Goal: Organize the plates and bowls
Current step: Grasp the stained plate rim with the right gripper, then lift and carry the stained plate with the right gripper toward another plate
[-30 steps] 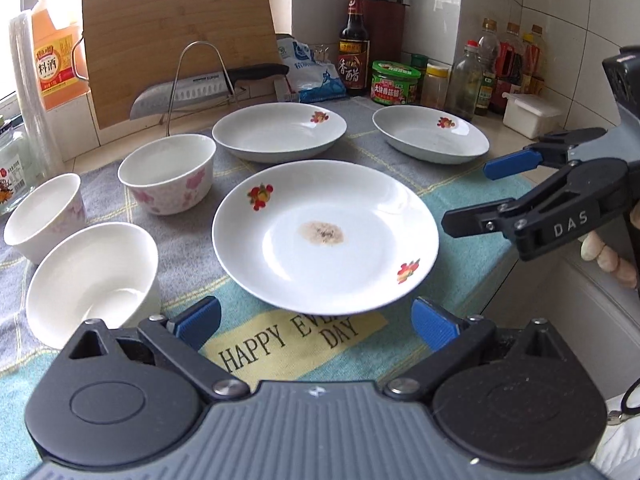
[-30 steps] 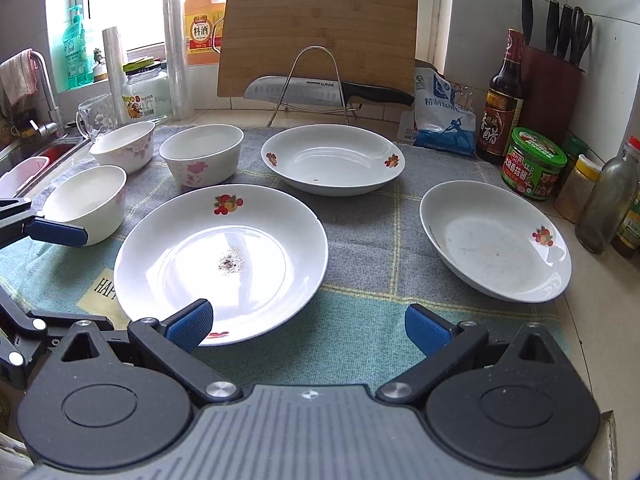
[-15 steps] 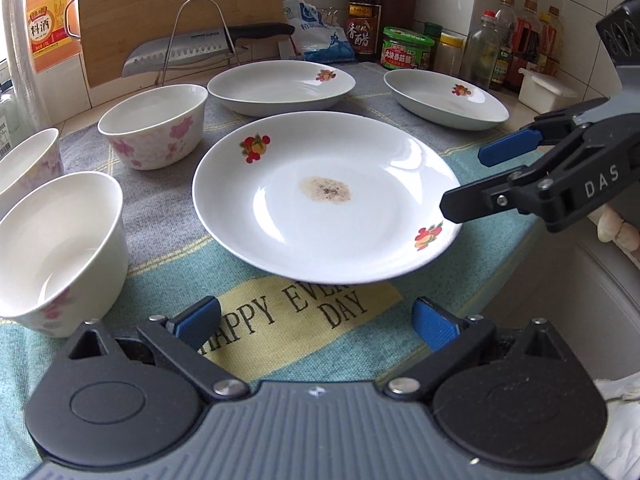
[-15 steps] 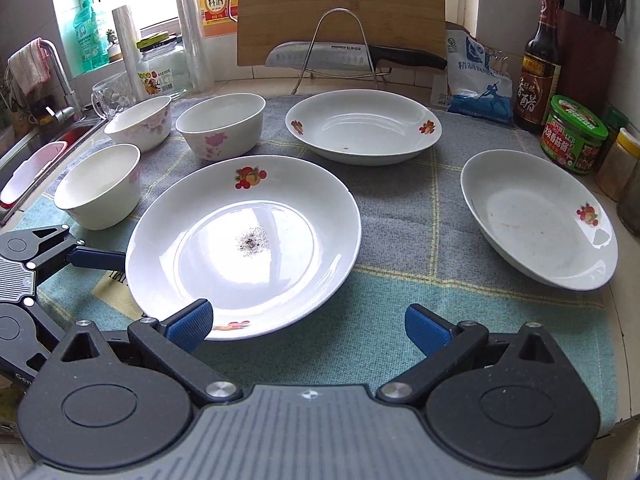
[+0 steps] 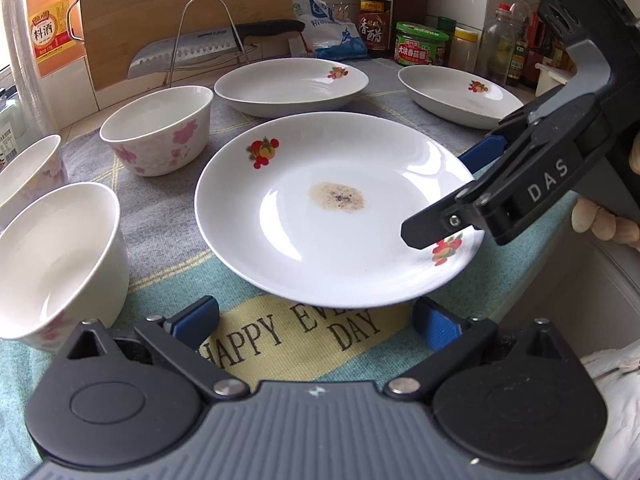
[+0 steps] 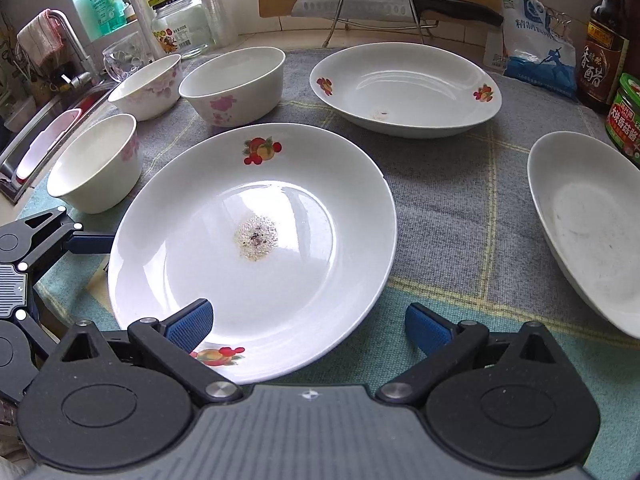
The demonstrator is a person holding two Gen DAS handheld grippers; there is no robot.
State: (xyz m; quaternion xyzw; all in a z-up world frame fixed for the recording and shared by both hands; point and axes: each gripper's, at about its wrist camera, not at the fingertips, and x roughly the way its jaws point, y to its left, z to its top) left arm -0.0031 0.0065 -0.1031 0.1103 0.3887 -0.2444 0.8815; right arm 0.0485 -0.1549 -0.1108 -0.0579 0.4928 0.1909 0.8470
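A large white plate [image 5: 336, 208] with fruit prints and a brown stain lies on the cloth at the front; it also shows in the right wrist view [image 6: 256, 248]. Two deeper plates [image 5: 292, 84] [image 5: 456, 94] sit behind it. Three white bowls with pink flowers [image 5: 156, 128] [image 5: 56, 252] [image 5: 24, 168] stand at the left. My left gripper [image 5: 316, 322] is open, just short of the large plate's near rim. My right gripper [image 6: 306, 326] is open with its left finger over the plate's rim; it shows from the side in the left wrist view [image 5: 460, 184].
A wooden cutting board [image 5: 180, 4] and a knife [image 5: 216, 46] on a wire rack stand at the back. Sauce bottles and jars [image 5: 420, 42] line the back right. A sink [image 6: 48, 136] lies at the left. The counter edge drops off at the right.
Both grippers have moved forward toward the large plate. The right gripper's finger now reaches over the plate's rim. Both stay open.
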